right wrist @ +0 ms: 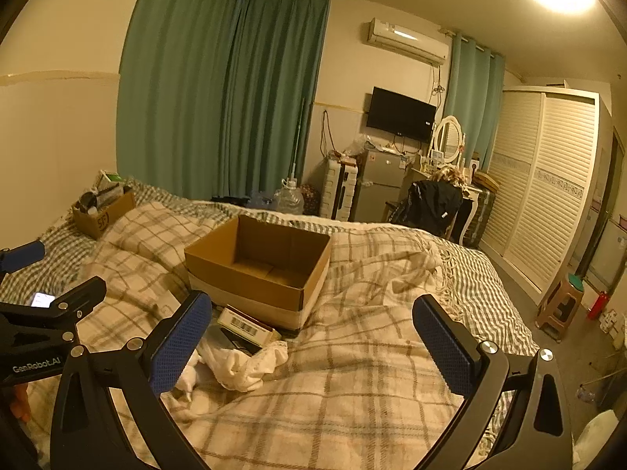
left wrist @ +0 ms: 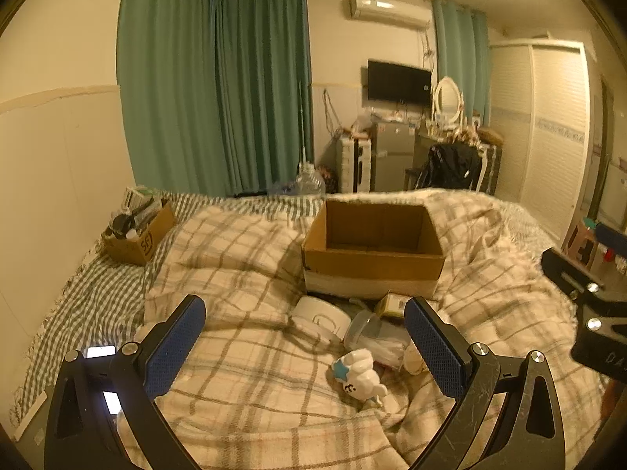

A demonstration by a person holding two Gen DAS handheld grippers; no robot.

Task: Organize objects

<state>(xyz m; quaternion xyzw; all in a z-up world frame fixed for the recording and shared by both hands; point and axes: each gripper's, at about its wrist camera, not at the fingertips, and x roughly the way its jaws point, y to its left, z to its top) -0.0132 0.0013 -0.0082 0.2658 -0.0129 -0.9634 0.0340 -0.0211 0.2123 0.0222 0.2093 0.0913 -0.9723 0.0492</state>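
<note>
An empty brown cardboard box (left wrist: 372, 250) stands open on the plaid blanket; it also shows in the right wrist view (right wrist: 258, 270). In front of it lie a white cup (left wrist: 321, 319), a small yellow carton (left wrist: 392, 305), a clear plastic bag (left wrist: 376, 337) and a white toy with a blue star (left wrist: 360, 376). The right wrist view shows the barcoded carton (right wrist: 245, 325) and a white cloth (right wrist: 243, 364). My left gripper (left wrist: 305, 344) is open and empty, just before these items. My right gripper (right wrist: 313, 337) is open and empty over the blanket, right of them.
A smaller box full of items (left wrist: 137, 235) sits at the bed's far left by the wall. A lit phone (left wrist: 100, 351) lies on the checked sheet. Beyond the bed are a water jug (right wrist: 288, 197), fridge, chair and wardrobe. A stool (right wrist: 560, 301) stands on the floor at right.
</note>
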